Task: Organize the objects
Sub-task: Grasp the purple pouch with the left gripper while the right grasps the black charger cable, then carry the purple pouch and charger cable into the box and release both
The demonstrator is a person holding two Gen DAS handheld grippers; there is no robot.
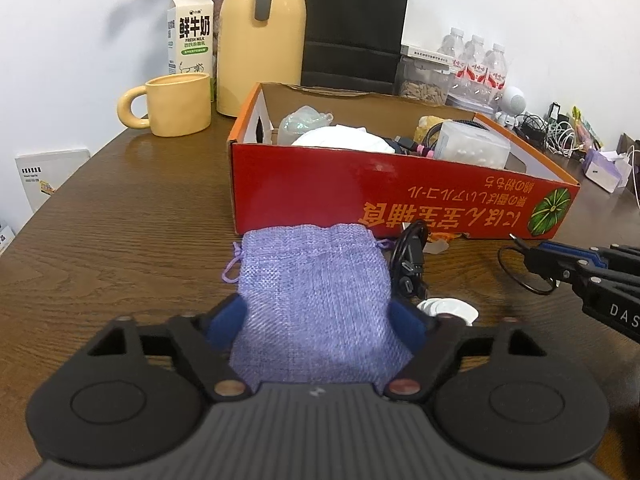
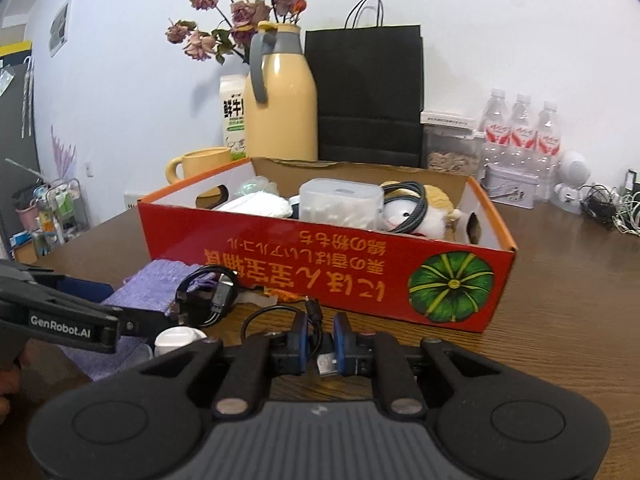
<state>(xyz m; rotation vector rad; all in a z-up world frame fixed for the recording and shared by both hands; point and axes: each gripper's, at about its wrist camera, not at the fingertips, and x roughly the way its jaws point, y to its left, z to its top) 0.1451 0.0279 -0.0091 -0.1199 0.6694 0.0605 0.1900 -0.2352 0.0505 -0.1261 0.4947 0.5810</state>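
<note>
— Fingers first: how do they stand?
— Left gripper [image 1: 320,316] has its blue fingers [image 1: 230,318] partly closed against the two sides of the purple drawstring pouch [image 1: 316,280], which lies flat on the desk [image 1: 140,220] just before the red box [image 1: 400,184]. Right gripper [image 2: 320,340] is nearly closed, its fingers [image 2: 341,336] pinching the plug end of a thin black cable [image 2: 264,314].
— What does each camera give that the other lacks?
— The left wrist view shows the whole pouch and the cable's loop [image 1: 524,268] hanging at the right fingertips. The right wrist view shows the plug itself, dried roses [image 2: 236,12] above the yellow jug [image 2: 280,108], and a plush toy [image 2: 420,212] inside the box.
— Counts?
— One box, one pouch, one yellow mug [image 1: 176,104], one milk carton [image 1: 190,28], one black paper bag [image 2: 364,92], three water bottles [image 2: 520,128]. A second, bundled black cable [image 2: 208,292] lies beside the pouch, and a small white round thing [image 2: 176,340] sits near it.
</note>
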